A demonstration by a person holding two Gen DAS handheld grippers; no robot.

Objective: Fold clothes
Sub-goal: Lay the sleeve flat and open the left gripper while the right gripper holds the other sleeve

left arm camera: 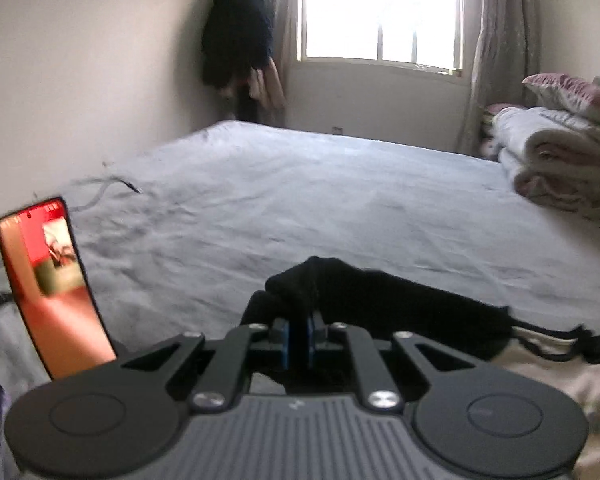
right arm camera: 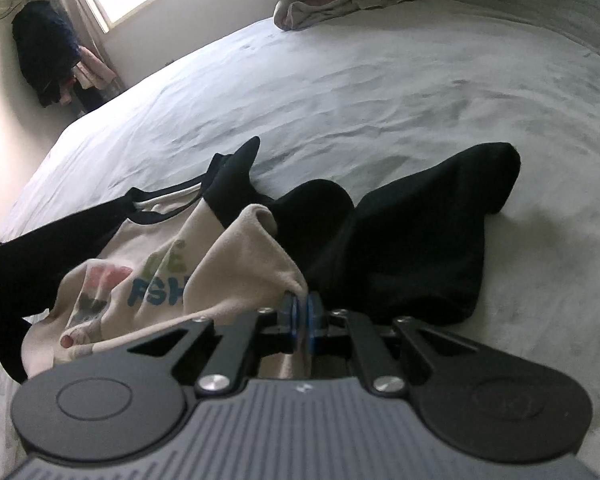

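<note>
Shirt (right arm camera: 159, 280), cream with black sleeves, lies crumpled at near edge of bed (right arm camera: 380, 92). Left gripper (left arm camera: 298, 330) clenched on black sleeve (left arm camera: 320, 280); right gripper (right arm camera: 300, 308) clenched on cream hem. Spreading step judged underway; next, garment to be pulled flat before folding.

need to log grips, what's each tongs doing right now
Left tongs: shut on the black sleeve.
Right tongs: shut on the cream shirt.
</note>
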